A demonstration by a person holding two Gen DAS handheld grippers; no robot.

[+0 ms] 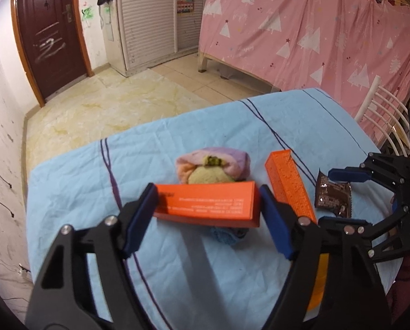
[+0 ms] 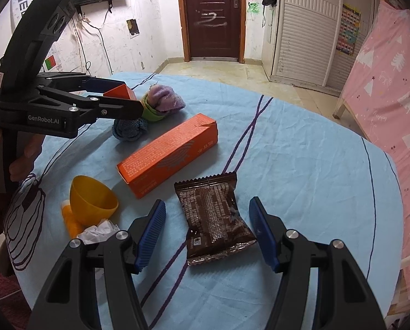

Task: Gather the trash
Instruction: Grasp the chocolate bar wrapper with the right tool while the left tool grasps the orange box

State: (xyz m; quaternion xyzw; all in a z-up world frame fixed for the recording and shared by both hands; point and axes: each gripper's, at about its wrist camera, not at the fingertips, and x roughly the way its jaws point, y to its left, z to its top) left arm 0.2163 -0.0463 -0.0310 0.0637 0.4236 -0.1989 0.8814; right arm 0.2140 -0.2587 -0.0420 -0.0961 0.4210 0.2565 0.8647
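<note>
Two orange boxes [image 2: 168,155], one wrapper [image 2: 213,217]

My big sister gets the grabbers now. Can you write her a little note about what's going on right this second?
Left tool: shut on an orange box, lifted off the blue tablecloth.
Right tool: open, its blue pads on either side of the brown snack wrapper, which lies flat on the cloth, not gripped yet.
Second orange box lies beside the wrapper.
Yellow bowl sits tipped at the near left, crumpled white paper next to it.
Rolled socks are further back.
Done: one box picked up.
Left: wrapper, second box, paper. No bin in view.
</note>
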